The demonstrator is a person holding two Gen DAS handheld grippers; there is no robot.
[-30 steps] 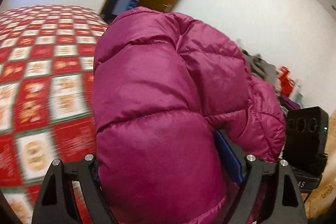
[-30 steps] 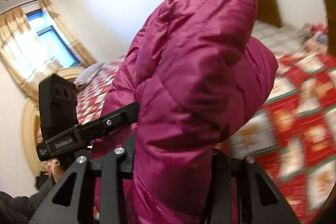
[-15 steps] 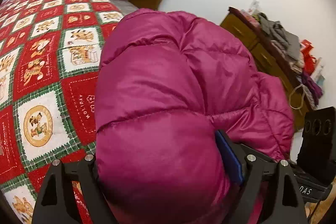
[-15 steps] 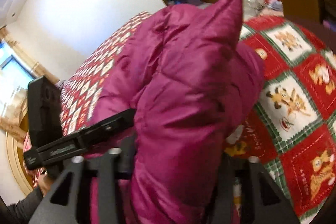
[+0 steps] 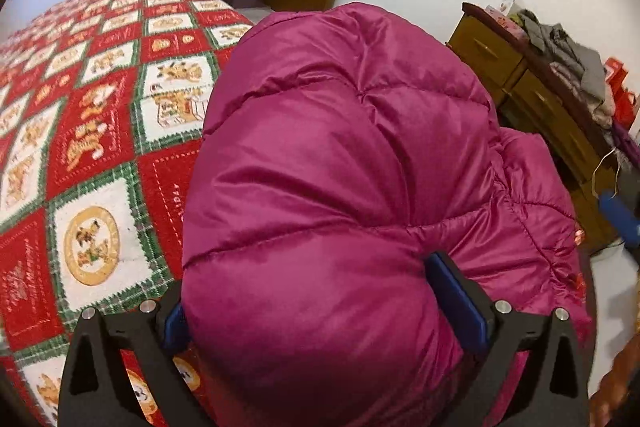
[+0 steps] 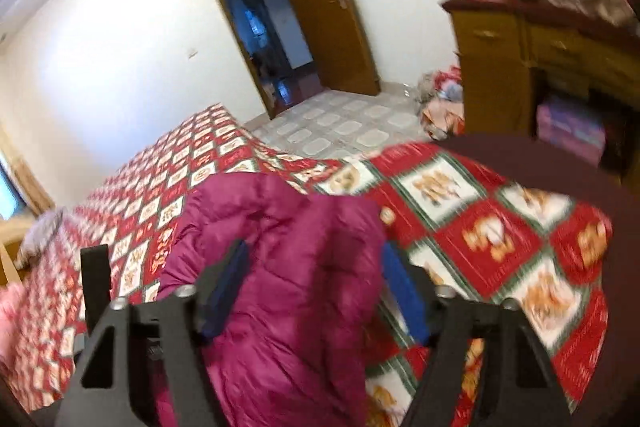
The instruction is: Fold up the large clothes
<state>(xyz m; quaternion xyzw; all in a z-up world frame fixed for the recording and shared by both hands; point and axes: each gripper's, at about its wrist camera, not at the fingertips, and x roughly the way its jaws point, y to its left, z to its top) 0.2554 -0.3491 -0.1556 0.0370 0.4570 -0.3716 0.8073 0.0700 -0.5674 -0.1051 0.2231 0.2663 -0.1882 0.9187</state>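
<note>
A magenta puffer jacket [image 5: 340, 167] fills the left wrist view, bulging up between the blue pads of my left gripper [image 5: 316, 307], which is shut on its thick quilted fold above the bed. In the right wrist view the same jacket [image 6: 280, 267] lies lower, on the bed, with a fold of it between the pads of my right gripper [image 6: 316, 291]. The pads stand wide apart and the cloth sits slack between them, so the right gripper looks open. The jacket's far side is hidden.
The bed carries a red, white and green patterned bedspread [image 5: 100, 131], also seen in the right wrist view [image 6: 480, 227]. A wooden dresser [image 5: 532, 99] piled with clothes stands at the right. An open wooden door [image 6: 320, 11] and tiled floor [image 6: 340, 127] lie beyond the bed.
The jacket has come down from held high toward the bed. In the right wrist view its tall bundle has dropped away and the right pads have spread. The left gripper still holds its fold.
</note>
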